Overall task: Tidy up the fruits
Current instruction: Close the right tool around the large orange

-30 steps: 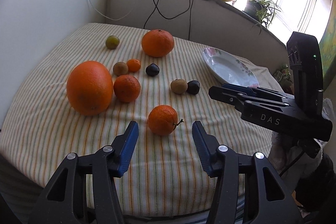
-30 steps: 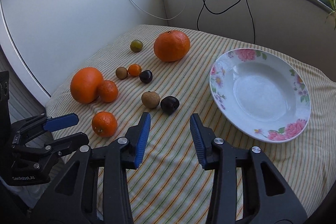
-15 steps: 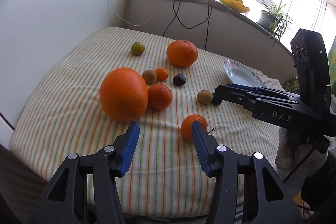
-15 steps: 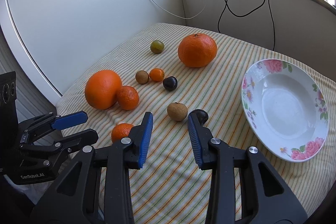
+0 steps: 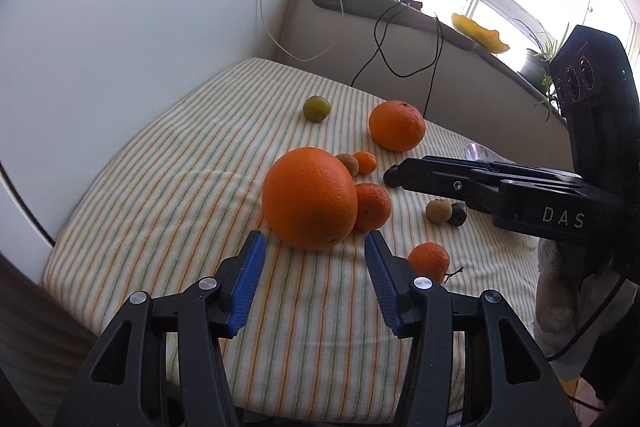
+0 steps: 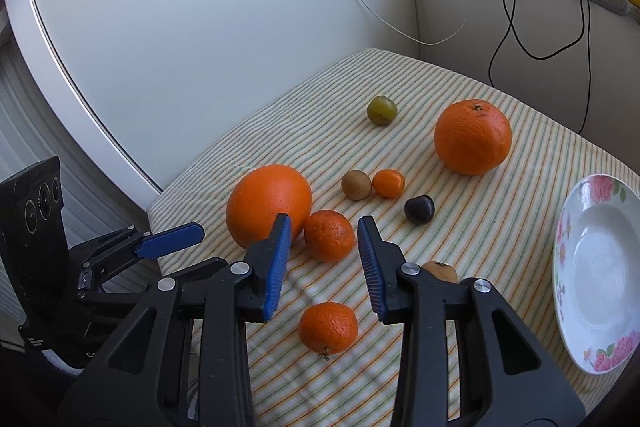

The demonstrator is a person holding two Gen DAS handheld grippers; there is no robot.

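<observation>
In the left wrist view my left gripper (image 5: 314, 249) stands open just short of a large orange (image 5: 310, 199), with nothing between its fingers. A mandarin (image 5: 374, 206) touches that orange. My right gripper (image 5: 404, 174) reaches in from the right above the small fruits. In the right wrist view my right gripper (image 6: 324, 227) is open and empty above the cloth, with the mandarin (image 6: 330, 235) framed between its fingertips and a stemmed mandarin (image 6: 328, 327) nearer below. The large orange (image 6: 269, 205) lies to its left. The flowered plate (image 6: 596, 267) lies empty at the right edge.
Further back on the striped cloth (image 6: 500, 227) lie a second large orange (image 6: 473, 137), a green fruit (image 6: 382, 110), a brown fruit (image 6: 356, 185), a tiny orange fruit (image 6: 389, 183) and a dark fruit (image 6: 419, 209). A white wall (image 6: 200, 27) borders the left. Cables hang from the sill behind.
Both grippers have swung left across the table. The large orange now sits straight ahead of the left gripper; the right gripper now frames the mandarins, and the plate has slid to the frame's right edge.
</observation>
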